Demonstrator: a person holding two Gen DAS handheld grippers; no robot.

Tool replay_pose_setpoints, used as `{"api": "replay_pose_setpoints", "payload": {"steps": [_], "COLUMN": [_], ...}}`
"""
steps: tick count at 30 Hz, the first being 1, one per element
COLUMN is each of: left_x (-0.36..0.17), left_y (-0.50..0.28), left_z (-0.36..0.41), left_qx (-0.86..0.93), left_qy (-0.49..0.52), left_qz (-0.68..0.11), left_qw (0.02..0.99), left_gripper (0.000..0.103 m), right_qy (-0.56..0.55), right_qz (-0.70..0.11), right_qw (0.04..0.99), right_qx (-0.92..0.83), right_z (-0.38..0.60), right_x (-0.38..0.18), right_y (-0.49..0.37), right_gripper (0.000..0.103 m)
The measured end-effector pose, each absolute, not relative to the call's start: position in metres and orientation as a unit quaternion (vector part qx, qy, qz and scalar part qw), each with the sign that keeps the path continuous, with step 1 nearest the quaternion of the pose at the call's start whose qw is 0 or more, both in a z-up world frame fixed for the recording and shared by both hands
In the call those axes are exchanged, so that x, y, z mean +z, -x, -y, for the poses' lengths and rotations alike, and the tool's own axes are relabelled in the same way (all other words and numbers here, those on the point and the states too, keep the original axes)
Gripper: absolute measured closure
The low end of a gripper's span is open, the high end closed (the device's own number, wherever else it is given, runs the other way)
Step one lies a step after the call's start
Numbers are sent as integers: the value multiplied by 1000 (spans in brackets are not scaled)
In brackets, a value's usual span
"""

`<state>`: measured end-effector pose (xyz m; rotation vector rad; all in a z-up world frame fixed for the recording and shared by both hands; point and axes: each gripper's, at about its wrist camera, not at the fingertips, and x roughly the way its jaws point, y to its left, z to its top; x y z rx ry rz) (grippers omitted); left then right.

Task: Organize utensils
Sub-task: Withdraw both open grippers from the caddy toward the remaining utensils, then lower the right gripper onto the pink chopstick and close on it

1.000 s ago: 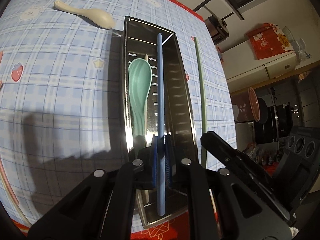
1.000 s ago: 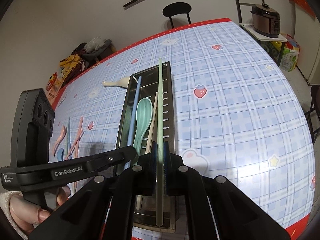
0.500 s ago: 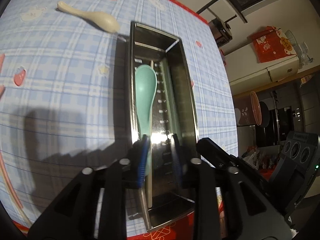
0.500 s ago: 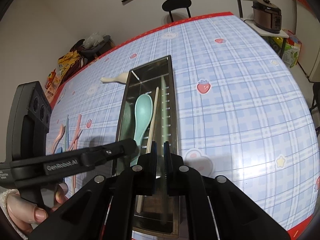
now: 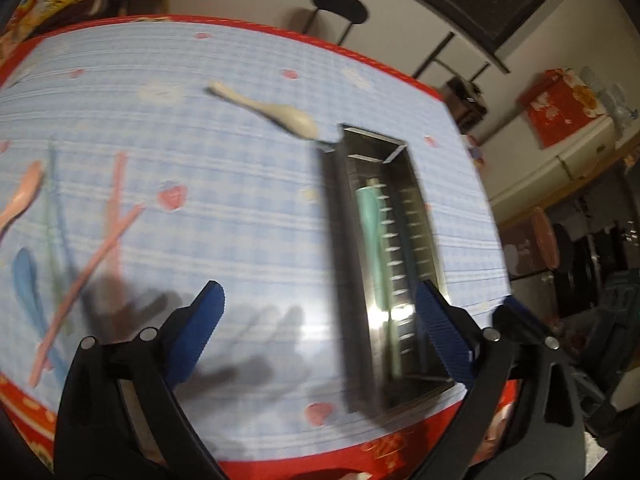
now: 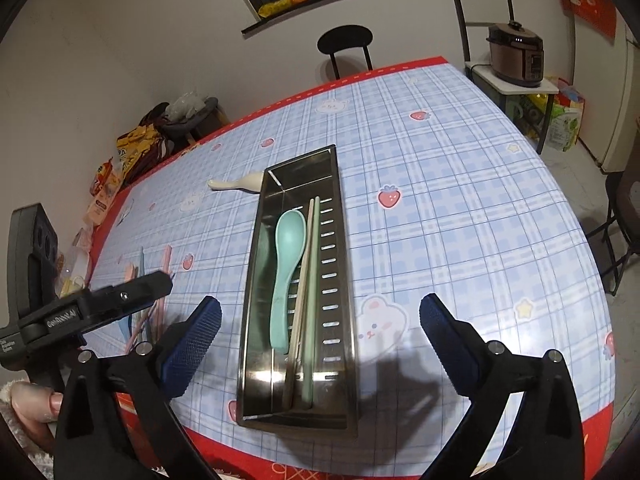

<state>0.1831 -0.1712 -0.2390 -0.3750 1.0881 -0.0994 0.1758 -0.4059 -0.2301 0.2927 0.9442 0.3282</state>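
A steel utensil tray (image 6: 344, 264) (image 5: 340, 264) lies lengthwise on the checked tablecloth. It holds a teal spoon (image 6: 286, 268) (image 5: 370, 216), a beige chopstick (image 6: 302, 280) and a green chopstick (image 6: 312, 280). My right gripper (image 6: 320, 336) is open and empty above the tray's near end. My left gripper (image 5: 320, 328) is open and empty, left of the tray; it shows as a black arm (image 6: 92, 308) in the right wrist view. A cream spoon (image 5: 276, 114) (image 6: 240, 182) lies on the table beyond the tray. Pink chopsticks (image 5: 100, 248), a pink spoon (image 5: 22, 196) and a blue spoon (image 5: 28, 280) lie at left.
The table's red front edge (image 6: 360, 460) is close below me. A black chair (image 6: 346, 46) stands past the far edge. A rice cooker (image 6: 516, 56) sits on a side stand at right. Snack bags (image 6: 136, 148) pile up at far left.
Both grippers opened and let go: the blue and green chopsticks went into the tray. The left gripper swung left, toward the loose utensils; the right one pulled back.
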Motion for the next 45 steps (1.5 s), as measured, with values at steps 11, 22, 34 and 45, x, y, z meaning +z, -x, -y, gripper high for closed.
{"api": "replay_pose_setpoints", "payload": {"steps": [11,22,34,45], "left_x": [-253,-242,-244,-244], "left_y": [-127,-100,-88,-114], "left_z": [144,45,-78,-130], "left_qx": [-8,36,83,18], "left_qy": [117,123,142,81], "left_qz": [-527,-527,-505,-493], "left_qw": [842,840,847,866], "left_gripper": [7,6,6,6], "right_qy": [-97,-50,-12,-41], "right_qz": [-479,-499,-535,-540], "right_qw": [856,848,832,831], "right_qx": [169,172,147,129], "right_z": [343,240,170,115], "right_x": [-242,-247,-259,-259], "right_y": [-158,-145,-138,-140], "right_gripper": [6,6,6,6]}}
